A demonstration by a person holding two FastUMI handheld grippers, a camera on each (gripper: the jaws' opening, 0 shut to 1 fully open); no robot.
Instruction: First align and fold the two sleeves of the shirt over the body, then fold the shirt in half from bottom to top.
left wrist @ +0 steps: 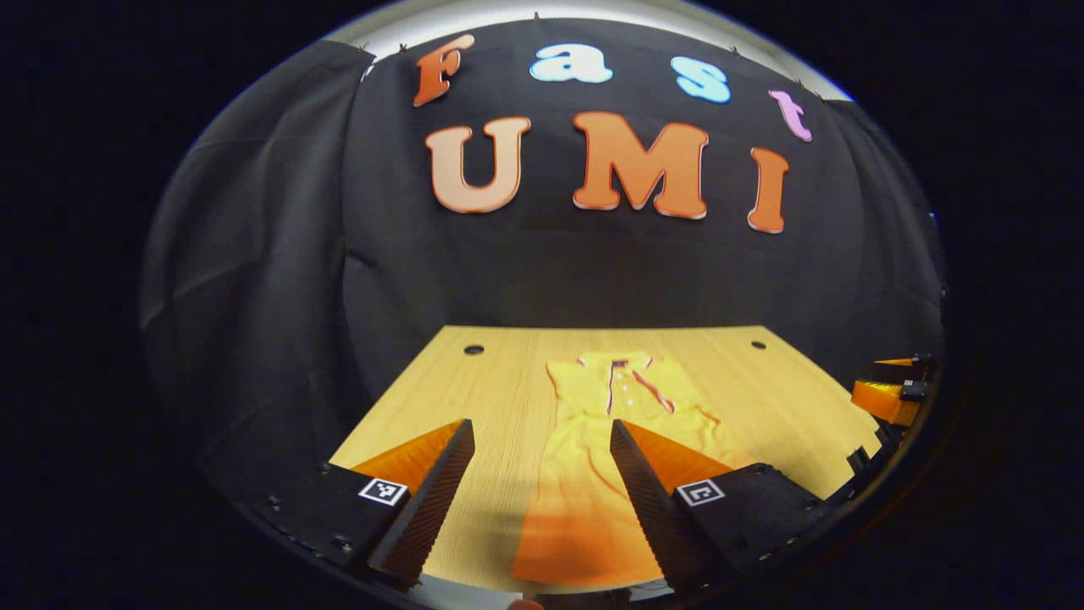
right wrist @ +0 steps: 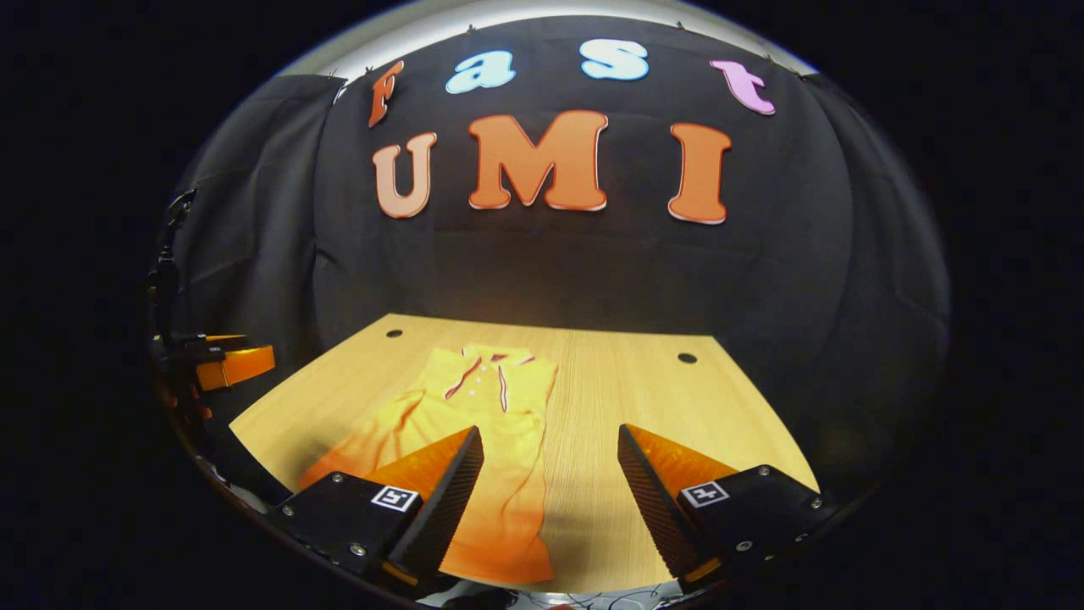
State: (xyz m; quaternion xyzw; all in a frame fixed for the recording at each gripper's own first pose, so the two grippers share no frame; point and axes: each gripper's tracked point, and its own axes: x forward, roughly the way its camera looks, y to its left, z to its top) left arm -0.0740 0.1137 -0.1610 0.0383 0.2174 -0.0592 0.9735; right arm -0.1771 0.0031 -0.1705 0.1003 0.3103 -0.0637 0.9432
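Note:
A yellow-orange polo shirt (left wrist: 593, 440) lies lengthwise on the wooden table (left wrist: 491, 381), collar at the far end and hem near the front edge. Both sleeves look folded in over the body, which forms a narrow strip. My left gripper (left wrist: 542, 453) hovers open above the shirt's lower left part, nothing between its fingers. In the right gripper view the shirt (right wrist: 483, 440) lies left of centre. My right gripper (right wrist: 550, 457) is open above the shirt's right edge near the hem. The other gripper (right wrist: 224, 363) shows at the far left there, and the right one (left wrist: 889, 394) at the far right of the left gripper view.
The table (right wrist: 644, 398) has two small round holes (left wrist: 473, 349) (left wrist: 758, 345) near its far corners. Black cloth walls close the booth behind and at both sides. Bare wood lies on either side of the shirt.

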